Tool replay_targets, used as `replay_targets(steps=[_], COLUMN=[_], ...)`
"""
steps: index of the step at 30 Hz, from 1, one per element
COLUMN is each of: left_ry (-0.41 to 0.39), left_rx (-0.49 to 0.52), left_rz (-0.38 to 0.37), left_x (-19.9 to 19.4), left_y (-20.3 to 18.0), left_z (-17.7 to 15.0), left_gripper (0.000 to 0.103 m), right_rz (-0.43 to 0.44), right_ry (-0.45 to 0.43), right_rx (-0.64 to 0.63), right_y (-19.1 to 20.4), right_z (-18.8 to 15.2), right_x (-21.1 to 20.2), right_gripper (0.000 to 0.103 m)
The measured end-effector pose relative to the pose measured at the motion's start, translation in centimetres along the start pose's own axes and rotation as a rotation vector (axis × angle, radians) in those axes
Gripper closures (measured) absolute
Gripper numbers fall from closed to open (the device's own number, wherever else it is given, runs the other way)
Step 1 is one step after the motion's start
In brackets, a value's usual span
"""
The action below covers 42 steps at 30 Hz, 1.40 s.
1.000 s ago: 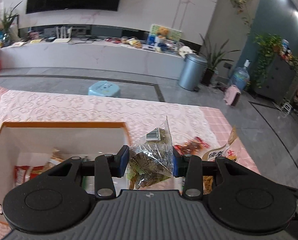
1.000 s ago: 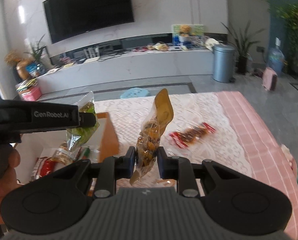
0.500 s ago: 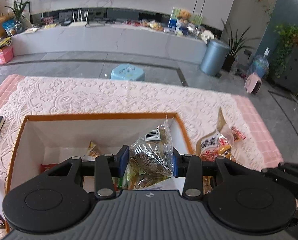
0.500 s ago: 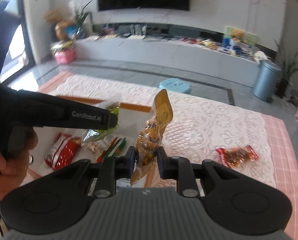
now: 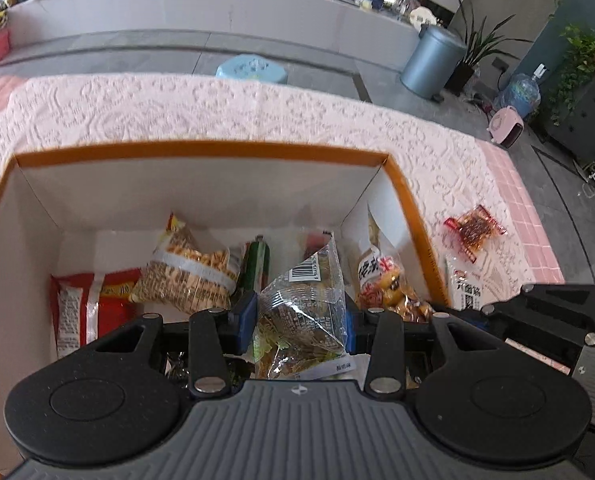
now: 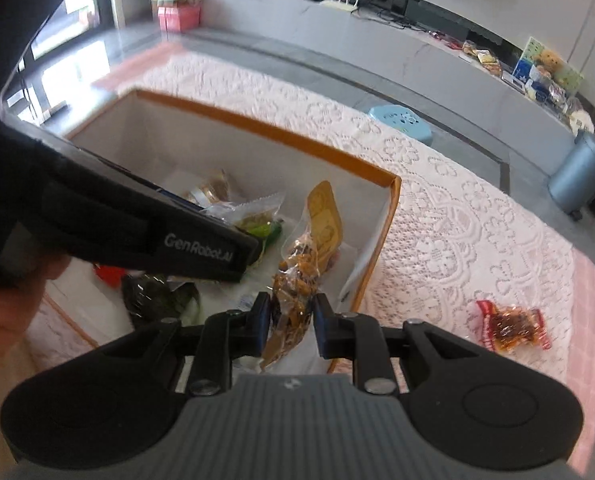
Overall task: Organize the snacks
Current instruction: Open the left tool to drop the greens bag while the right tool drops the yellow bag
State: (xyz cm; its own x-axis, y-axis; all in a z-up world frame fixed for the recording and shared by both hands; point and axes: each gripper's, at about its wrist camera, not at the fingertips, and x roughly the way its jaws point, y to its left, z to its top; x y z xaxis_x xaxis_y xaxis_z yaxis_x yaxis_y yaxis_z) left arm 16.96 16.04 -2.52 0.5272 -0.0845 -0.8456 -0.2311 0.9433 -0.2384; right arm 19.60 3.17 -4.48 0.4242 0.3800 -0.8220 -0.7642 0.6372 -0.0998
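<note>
An orange-rimmed white box (image 5: 201, 147) stands on the lace tablecloth and holds several snack packs. My left gripper (image 5: 299, 322) is shut on a clear green-brown snack bag (image 5: 301, 308) and holds it inside the box. My right gripper (image 6: 289, 320) is shut on a yellow-topped bag of brown snacks (image 6: 303, 264) over the box's right part (image 6: 381, 248). The left gripper's body (image 6: 137, 236) crosses the right wrist view. A red snack pack (image 5: 473, 230) lies on the cloth right of the box; it also shows in the right wrist view (image 6: 511, 328).
A white-labelled pack (image 5: 463, 286) lies just outside the box's right wall. Inside the box are a red pack (image 5: 93, 308) and a striped cracker bag (image 5: 185, 270). A blue stool (image 5: 251, 69) and a grey bin (image 5: 431, 60) stand beyond the table.
Both grippers have moved left and down over the box with their bags still held. The right gripper's bag now hangs inside the box's right edge.
</note>
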Motion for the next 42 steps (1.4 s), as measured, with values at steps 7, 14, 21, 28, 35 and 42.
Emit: replay_targets(steps=[7, 14, 21, 28, 35, 42], left_ry=[0.058, 0.085, 0.107, 0.100, 0.058, -0.037], left_rx=[-0.004, 0.020, 0.057, 0.059, 0.059, 0.079], left_rz=[0.015, 0.029, 0.041, 0.025, 0.028, 0.023], left_x=[1.6, 2.3, 2.6, 2.0, 0.5, -2.2], left_y=[0.6, 0.4, -0.1, 0.0, -0.5, -1.9], left_z=[-0.3, -0.3, 0.0, 0.2, 0.3, 0.1], left_gripper=[0.056, 0.056, 0.053, 0.038, 0.038, 0.035], right_rz=[-0.030, -0.034, -0.029, -0.025, -0.040, -0.076], right_ry=[0.061, 0.100, 0.134, 0.154, 0.100, 0.004], right_rx=[-0.092, -0.161, -0.200, -0.200, -0.181, -0.117], right_y=[0.4, 1.2, 1.3, 1.3, 1.1, -0.2], right_z=[0.2, 0.3, 0.7, 1.1, 1.2, 0.8], right_x=[1.7, 2.6, 2.8, 2.9, 1.0, -2.1], right_gripper=[0.084, 0.085, 0.083, 0.073, 0.064, 0.049])
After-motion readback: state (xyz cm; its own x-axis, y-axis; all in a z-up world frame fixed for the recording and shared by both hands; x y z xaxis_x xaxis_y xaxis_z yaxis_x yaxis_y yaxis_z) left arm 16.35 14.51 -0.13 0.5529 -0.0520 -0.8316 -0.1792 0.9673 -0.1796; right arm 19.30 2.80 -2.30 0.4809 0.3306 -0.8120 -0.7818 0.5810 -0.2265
